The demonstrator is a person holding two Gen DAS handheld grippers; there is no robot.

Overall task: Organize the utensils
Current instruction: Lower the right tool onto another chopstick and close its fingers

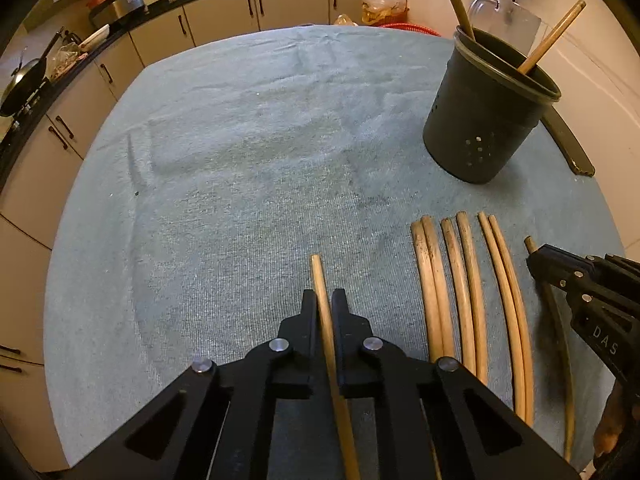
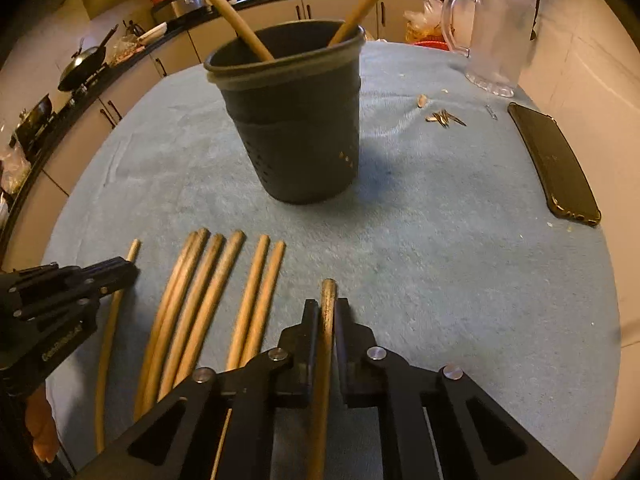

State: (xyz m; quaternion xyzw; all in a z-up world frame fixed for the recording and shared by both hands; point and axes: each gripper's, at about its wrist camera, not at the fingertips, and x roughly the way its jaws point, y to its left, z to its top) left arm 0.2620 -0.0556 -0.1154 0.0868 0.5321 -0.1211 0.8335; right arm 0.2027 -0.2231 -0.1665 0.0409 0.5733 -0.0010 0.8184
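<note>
Blue cloth (image 2: 440, 260): six loose chopsticks (image 2: 216, 300); two in holder (image 2: 292, 120); one per gripper.

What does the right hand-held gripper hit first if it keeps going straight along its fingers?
Probably the blue cloth just past its tips: the right hand-held gripper, shut on a chopstick, points steeply down. The dark holder sits further ahead; depth is unclear.

wooden chopsticks (image 1: 468, 288), matt plastic holder (image 1: 484, 120), cloth-covered table (image 1: 240, 160)
</note>
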